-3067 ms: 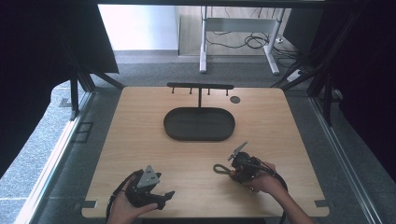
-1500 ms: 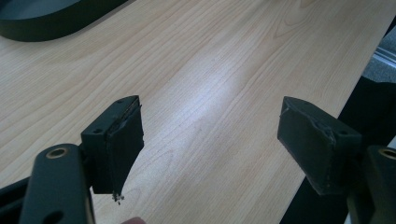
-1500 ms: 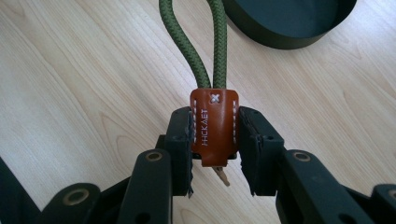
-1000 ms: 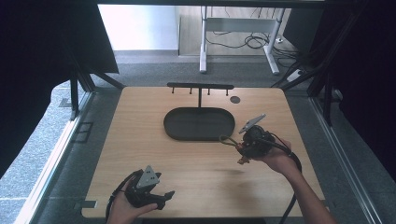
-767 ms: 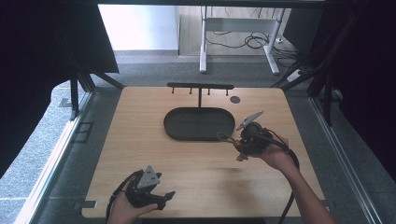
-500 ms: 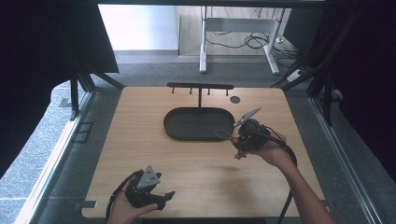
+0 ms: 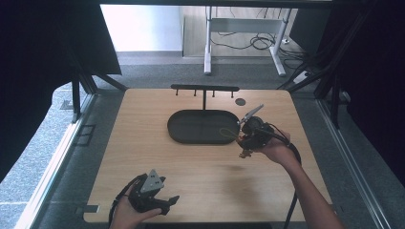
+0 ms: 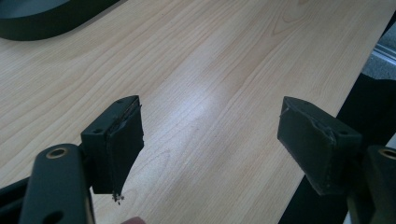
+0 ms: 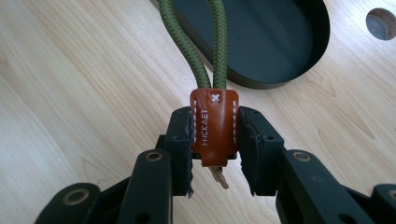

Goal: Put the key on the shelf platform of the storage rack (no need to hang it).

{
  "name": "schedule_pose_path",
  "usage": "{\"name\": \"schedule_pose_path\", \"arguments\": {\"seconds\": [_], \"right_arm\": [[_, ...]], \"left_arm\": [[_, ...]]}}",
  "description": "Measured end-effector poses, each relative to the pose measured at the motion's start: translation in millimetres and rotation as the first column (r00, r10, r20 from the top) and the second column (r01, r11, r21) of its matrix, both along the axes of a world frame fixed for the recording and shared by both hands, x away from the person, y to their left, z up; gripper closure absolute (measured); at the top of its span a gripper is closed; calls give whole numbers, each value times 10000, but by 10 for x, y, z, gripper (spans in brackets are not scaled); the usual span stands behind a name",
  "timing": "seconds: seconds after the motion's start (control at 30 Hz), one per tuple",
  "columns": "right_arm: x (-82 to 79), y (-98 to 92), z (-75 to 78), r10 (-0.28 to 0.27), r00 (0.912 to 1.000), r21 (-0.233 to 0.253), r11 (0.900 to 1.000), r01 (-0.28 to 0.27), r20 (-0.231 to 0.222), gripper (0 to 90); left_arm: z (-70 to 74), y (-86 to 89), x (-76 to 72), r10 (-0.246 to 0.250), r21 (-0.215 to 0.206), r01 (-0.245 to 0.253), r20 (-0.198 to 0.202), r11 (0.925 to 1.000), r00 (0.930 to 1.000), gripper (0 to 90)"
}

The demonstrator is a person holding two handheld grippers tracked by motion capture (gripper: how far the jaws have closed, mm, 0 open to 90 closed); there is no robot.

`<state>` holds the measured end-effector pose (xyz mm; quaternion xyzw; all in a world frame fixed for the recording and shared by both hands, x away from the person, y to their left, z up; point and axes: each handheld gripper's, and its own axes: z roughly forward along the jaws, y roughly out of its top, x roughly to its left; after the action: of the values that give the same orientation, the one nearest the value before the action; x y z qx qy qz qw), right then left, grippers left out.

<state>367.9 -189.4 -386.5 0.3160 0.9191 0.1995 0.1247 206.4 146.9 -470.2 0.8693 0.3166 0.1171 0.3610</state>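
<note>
Up right, right gripper [image 9: 215,149] clamping leather tab [image 9: 214,126], left gripper [image 8: 210,140] released, low.

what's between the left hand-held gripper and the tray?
Nothing: in the high view, bare wood table runs from the left hand-held gripper to the tray. The left gripper view shows the same.

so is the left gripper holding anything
No, the left gripper is open, with bare wooden table between its jaws.

olive-green cord loop [image 9: 212,44] with stitched brown leather tab [image 9: 214,128], tab pinched upright between right gripper [image 9: 215,149] jaws, cord running up over near rim of black oval tray [image 9: 299,51]
</note>
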Motion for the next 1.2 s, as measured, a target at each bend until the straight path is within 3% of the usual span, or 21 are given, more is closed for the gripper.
{"name": "schedule_pose_path", "arguments": {"seconds": [0.4,1.2], "right_arm": [[154,-6,-38,-235,9993,274,9993,243,-279,669],[338,143,12,-274,9991,143,9995,279,-337,669]], "left_arm": [[-8,-6,3,15,-25,-15,-19,10000,10000,230],[3,14,3,18,-57,-18,21,10000,10000,230]]}}
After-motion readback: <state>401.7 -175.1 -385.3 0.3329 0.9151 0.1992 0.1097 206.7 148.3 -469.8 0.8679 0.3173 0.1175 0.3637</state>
